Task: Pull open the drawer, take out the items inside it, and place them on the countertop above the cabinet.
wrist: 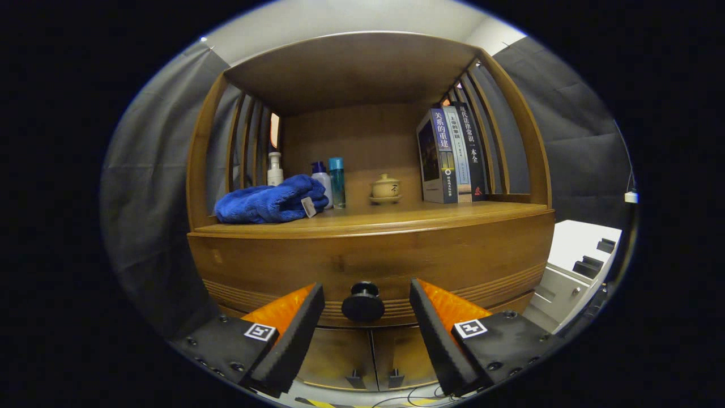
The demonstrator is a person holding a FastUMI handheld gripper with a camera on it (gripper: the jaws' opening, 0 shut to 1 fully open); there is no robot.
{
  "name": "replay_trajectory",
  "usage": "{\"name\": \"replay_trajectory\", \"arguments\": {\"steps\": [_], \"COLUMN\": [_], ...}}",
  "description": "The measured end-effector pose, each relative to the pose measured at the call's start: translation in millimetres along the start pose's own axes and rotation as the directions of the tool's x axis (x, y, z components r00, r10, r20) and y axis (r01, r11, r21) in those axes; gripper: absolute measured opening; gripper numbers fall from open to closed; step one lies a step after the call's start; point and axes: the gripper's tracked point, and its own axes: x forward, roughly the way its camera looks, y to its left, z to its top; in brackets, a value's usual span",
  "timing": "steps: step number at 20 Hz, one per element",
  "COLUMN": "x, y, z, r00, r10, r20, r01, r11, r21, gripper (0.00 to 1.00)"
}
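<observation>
Orange-and-black two-finger gripper [367, 328], wide open and empty, is straddling the round black knob [363, 303] of the closed wooden drawer [374, 260]; every step remaining.

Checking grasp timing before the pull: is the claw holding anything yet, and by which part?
Nothing is held. The claw is open, its fingers on either side of the round black drawer knob on the brown wooden drawer front, not touching it.

Grey curtain [153, 187] is hanging at nine o'clock and again at three o'clock, flanking a wooden shelf unit [362, 73] with slatted sides. White ceiling [340, 17] is showing at twelve. A white cabinet [572, 266] is standing at four o'clock. Cables [408, 396] are lying on the floor at six.
</observation>
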Motion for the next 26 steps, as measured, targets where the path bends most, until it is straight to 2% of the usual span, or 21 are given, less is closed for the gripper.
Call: {"name": "replay_trajectory", "arguments": {"steps": [6, 9, 19, 26], "x": [20, 24, 26, -16], "y": [0, 4, 8, 8], "z": [-14, -13, -24, -26], "r00": [0.999, 0.999, 0.995, 0.994], "r10": [-0.006, 0.002, 0.011, 0.031], "r20": [-0.033, -0.044, -0.097, -0.103], "r01": [0.006, -0.001, -0.006, -0.029], "r11": [1.0, 1.0, 0.999, 0.999], "r21": [0.0, 0.032, 0.046, 0.025], "gripper": [0.91, 0.75, 0.38, 0.38]}}
